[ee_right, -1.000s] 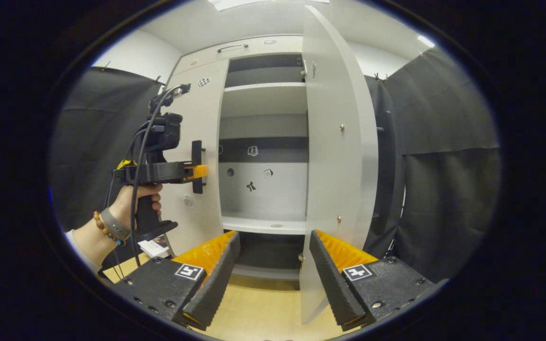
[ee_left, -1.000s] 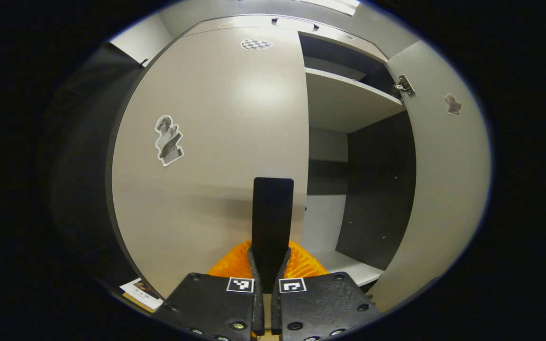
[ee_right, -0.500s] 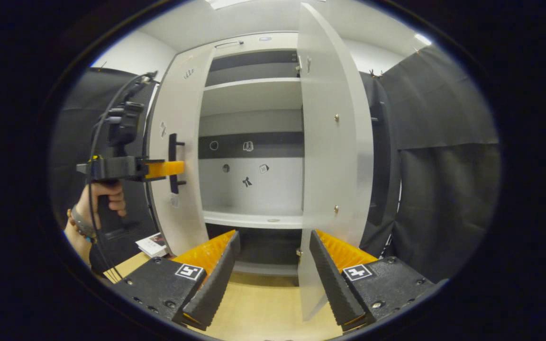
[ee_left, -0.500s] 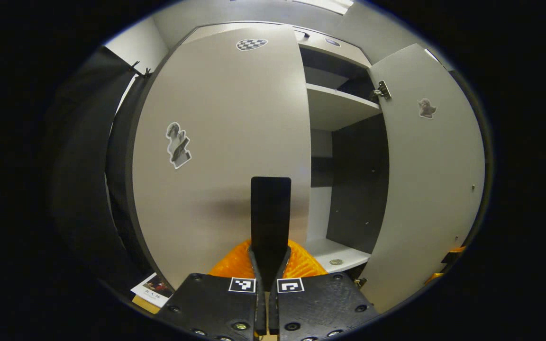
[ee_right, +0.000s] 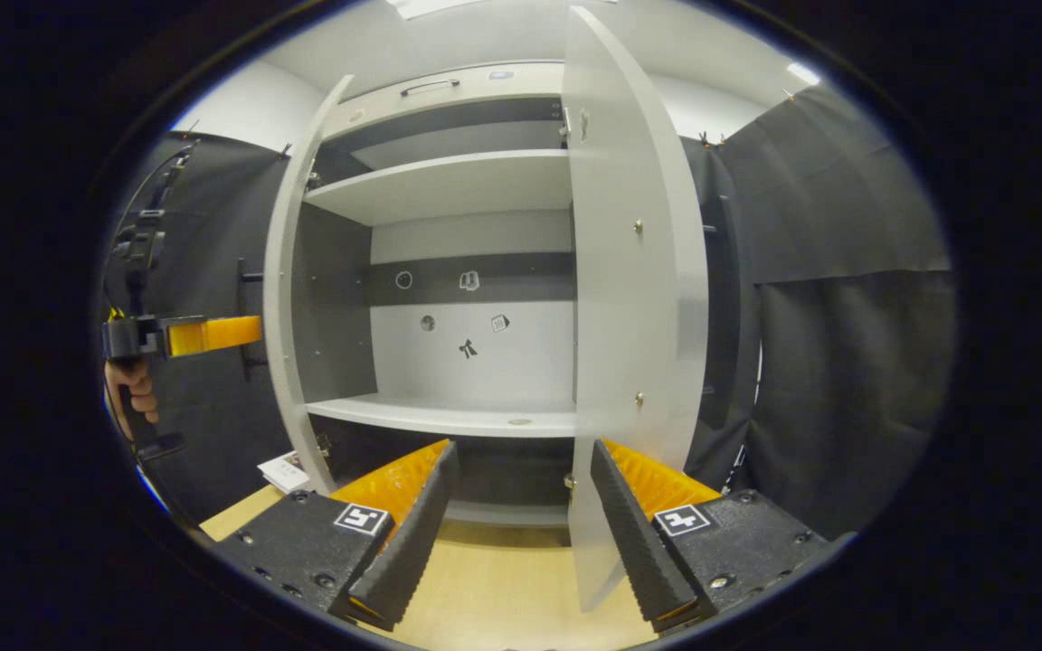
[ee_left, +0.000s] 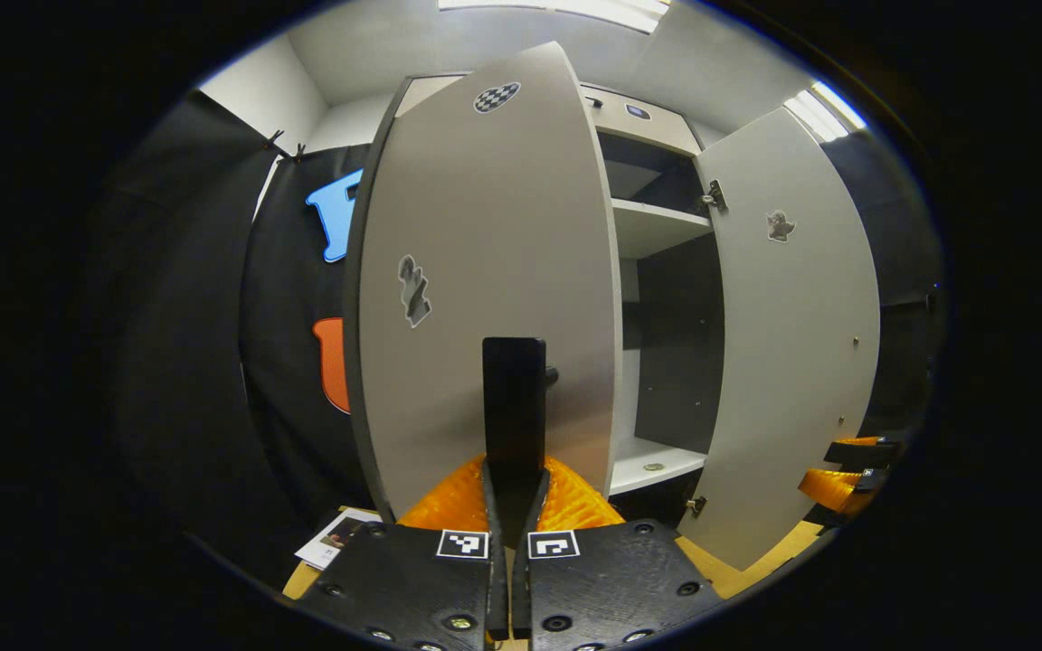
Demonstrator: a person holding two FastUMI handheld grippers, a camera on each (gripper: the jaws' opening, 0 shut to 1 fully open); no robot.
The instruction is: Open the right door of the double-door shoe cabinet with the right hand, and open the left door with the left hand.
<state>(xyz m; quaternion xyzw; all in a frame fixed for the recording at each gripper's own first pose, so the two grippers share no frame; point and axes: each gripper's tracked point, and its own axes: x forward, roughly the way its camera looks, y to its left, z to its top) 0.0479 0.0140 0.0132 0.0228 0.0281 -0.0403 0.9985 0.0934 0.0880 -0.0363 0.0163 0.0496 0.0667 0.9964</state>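
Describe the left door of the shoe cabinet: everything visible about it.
The left door is a tall, flat, pale grey panel with a dark edge, swung well open on its hinges. Its front carries a checkered sticker near the top and a figure sticker midway. A dark bar handle stands upright on it, and the left tongs are shut on that handle. In the right gripper view the door is seen nearly edge-on.

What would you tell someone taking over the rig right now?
Left gripper: shut on the left door's handle, door swung well out.
Right gripper: open, holding nothing, in front of the cabinet; right door stands wide open beside it.
Done: both doors open, shelves exposed.
Left: probably just let go of the handle and back off.
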